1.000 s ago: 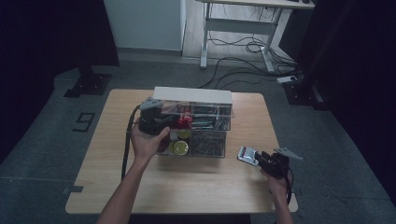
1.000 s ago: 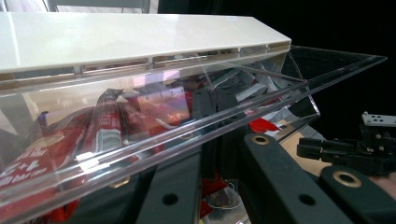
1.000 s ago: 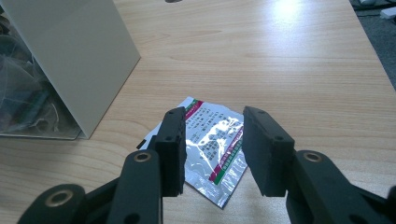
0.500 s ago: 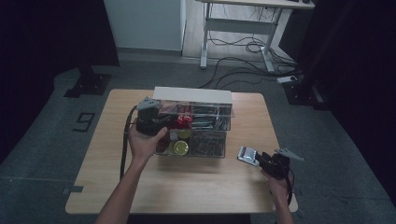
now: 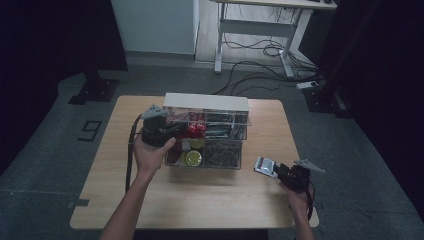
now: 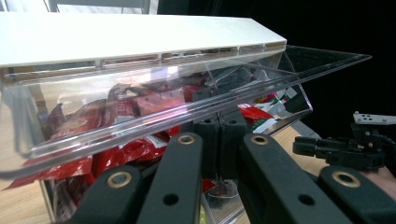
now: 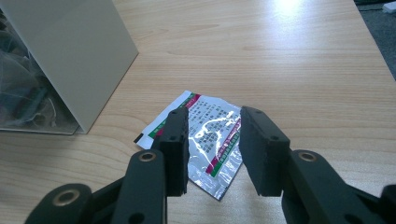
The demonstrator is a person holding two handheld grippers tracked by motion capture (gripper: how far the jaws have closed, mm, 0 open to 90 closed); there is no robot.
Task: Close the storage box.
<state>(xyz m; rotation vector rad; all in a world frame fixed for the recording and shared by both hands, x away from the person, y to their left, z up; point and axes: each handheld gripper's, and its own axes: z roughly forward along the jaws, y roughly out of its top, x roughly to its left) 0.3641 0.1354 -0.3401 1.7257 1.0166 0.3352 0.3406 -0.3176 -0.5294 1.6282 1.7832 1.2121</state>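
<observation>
Clear acrylic organizer sits mid-table, white top panel above, compartments holding red packets and round yellow-green items. Left gripper is at the organizer's left front; jaws are fully closed, pads pressed together, tips right at the edge of the tilted transparent flap. Cannot tell whether the flap edge is pinched between them. Right gripper is over the table's right side, well apart from the organizer, jaws partly apart and lately narrowing. A silver foil sachet with red-green print lies flat on the wood beneath and between the jaws; pads are not pressing on it.
</observation>
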